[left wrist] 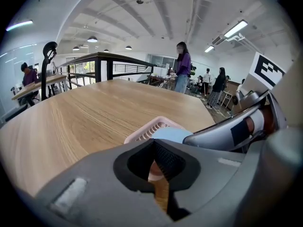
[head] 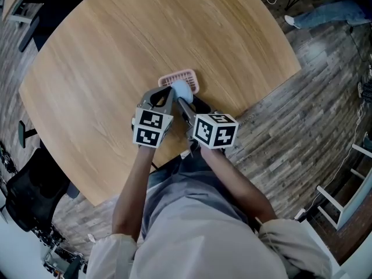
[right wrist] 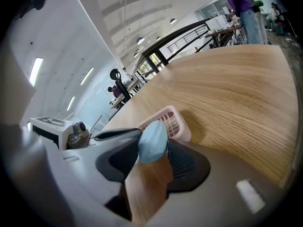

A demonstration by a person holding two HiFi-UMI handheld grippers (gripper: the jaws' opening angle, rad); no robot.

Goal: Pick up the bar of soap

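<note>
Grey left gripper point(left wrist: 152, 145) sits leftmost w/ its jaws pressed together, tips meeting and nothing pinched. Thru the small gap behind the tips only wood grain and a pinkish blur show, too close to identify.

Just beyond those tips stands the pink slatted soap dish point(head: 189, 77), on the round wooden table point(head: 99, 68), near the table edge closest to the person.

At the dish's near end is the pale-blue soap bar point(right wrist: 152, 143). In the right gripper view it's an oval standing on edge, long axis approx upright, top leaning a bit right toward the dish. In the head view it's too small to fix the axis. In the left gripper view only its top shows, the rest cut off by grey gripper parts.

Right gripper point(right wrist: 154, 140) has its jaws spread wide w/ the bar btwn the tips, close to both pads. Whether either pad actually presses on it can't be made out. The bar's underside is hidden by the jaws, so it's unclear if it rests on the dish, on the table or on neither.

Both forearms and the marker cubes cover the gripper bodies from above.
</note>
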